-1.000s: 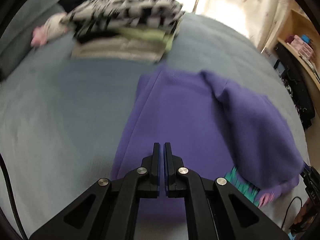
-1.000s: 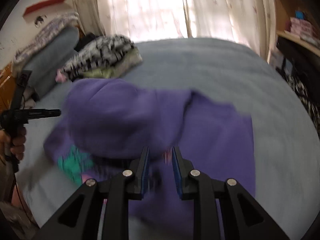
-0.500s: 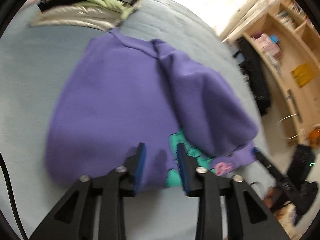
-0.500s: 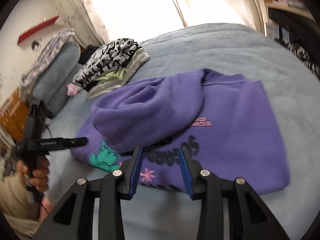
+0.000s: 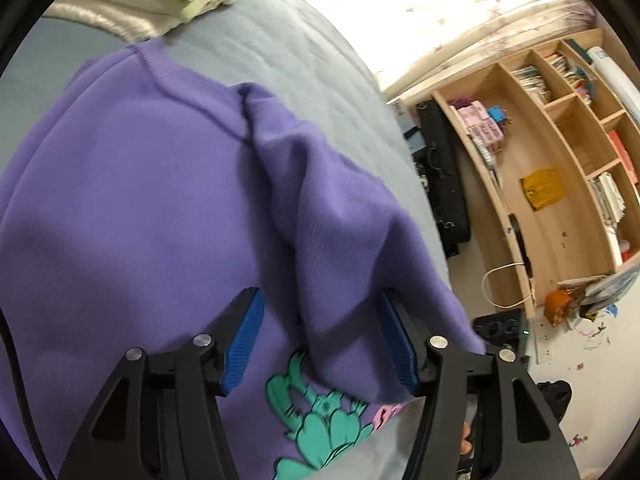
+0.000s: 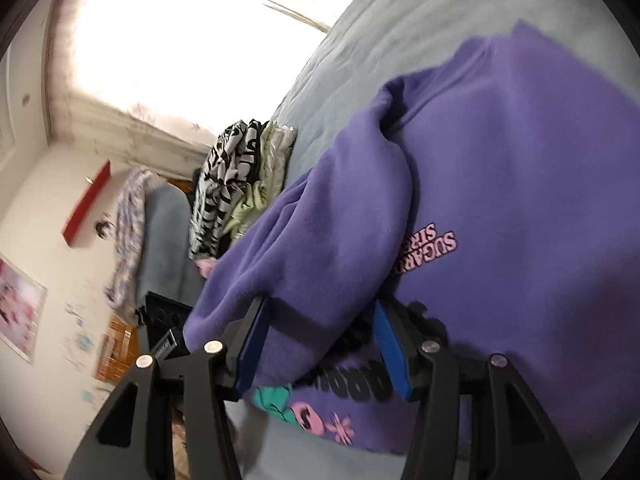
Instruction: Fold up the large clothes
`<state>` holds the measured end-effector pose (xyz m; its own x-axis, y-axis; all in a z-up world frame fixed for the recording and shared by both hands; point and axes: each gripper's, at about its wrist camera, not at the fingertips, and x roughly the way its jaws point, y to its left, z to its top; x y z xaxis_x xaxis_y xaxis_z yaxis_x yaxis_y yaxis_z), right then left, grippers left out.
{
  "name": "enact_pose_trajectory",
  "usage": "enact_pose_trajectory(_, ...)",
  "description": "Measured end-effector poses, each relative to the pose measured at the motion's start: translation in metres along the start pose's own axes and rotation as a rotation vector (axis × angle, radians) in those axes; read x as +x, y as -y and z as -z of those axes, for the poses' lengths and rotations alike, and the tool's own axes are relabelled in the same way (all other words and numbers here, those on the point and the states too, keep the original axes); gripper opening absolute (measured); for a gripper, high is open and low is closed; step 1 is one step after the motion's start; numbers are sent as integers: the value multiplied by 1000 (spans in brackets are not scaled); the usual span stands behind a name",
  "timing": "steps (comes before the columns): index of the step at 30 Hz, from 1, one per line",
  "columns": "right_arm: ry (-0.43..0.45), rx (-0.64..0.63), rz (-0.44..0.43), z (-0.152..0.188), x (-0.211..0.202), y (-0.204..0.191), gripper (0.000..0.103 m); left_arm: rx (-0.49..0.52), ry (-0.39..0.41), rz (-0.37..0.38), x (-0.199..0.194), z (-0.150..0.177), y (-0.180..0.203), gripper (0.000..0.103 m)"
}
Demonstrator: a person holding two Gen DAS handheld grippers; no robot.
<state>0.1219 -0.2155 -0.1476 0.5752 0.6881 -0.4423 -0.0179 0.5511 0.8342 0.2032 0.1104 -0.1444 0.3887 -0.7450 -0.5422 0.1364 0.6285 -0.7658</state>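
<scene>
Purple sweatshirt (image 5: 120, 208) on grey bed (image 5: 312, 64), left tongs (image 5: 320, 340) and right tongs (image 6: 318, 344) opening, apparently straddling its folded sleeve (image 6: 312, 264) ungripped

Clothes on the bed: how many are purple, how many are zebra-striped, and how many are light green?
Purple sweatshirt: 1
Black-and-white striped garment: 1
Light green garment: 1
Total: 3
</scene>
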Motion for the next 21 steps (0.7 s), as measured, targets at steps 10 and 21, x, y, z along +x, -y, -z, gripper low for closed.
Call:
enact_pose_trajectory(10, 9, -98, 38, -9, 16, -21, 25, 13, 63, -154, 10, -4, 40, 6)
enact_pose_trajectory(21, -45, -208, 421, 7, 16, -23, 18, 82, -7, -642, 23, 53, 54, 7)
